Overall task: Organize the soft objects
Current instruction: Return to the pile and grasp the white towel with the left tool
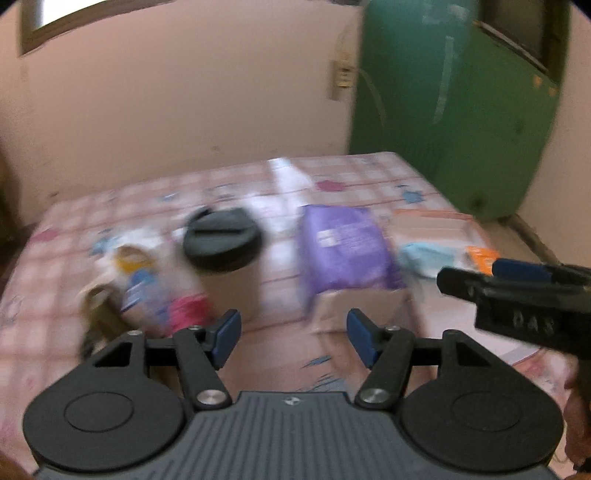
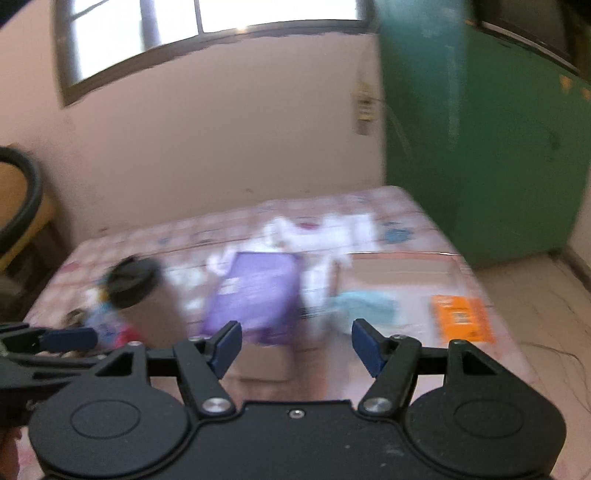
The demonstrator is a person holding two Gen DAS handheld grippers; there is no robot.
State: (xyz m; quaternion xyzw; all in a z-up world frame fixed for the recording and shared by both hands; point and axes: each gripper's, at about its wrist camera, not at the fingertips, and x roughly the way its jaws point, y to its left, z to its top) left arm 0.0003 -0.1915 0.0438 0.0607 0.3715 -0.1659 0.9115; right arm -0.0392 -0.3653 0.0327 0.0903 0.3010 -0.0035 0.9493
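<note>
Both views are blurred. On the pink checked bed [image 1: 74, 295] lie a purple soft pack [image 1: 345, 249], a light blue soft item [image 1: 424, 258], an orange packet [image 1: 480, 256], a colourful bag [image 1: 155, 284] and a cylinder with a black lid [image 1: 223, 243]. My left gripper [image 1: 293, 338] is open and empty above the bed's near part. My right gripper [image 2: 295, 345] is open and empty, short of the purple pack [image 2: 255, 295] and blue item [image 2: 364, 306]. The orange packet [image 2: 463, 317] lies at the right. The right gripper also shows in the left wrist view [image 1: 517, 291].
A cardboard box [image 1: 354, 306] sits under the purple pack. White cloth [image 2: 321, 229] lies further back on the bed [image 2: 406, 206]. A green cabinet [image 2: 498, 147] stands at the right, a window [image 2: 184, 33] above the wall. A flat clear tray [image 2: 402, 269] lies at the bed's right.
</note>
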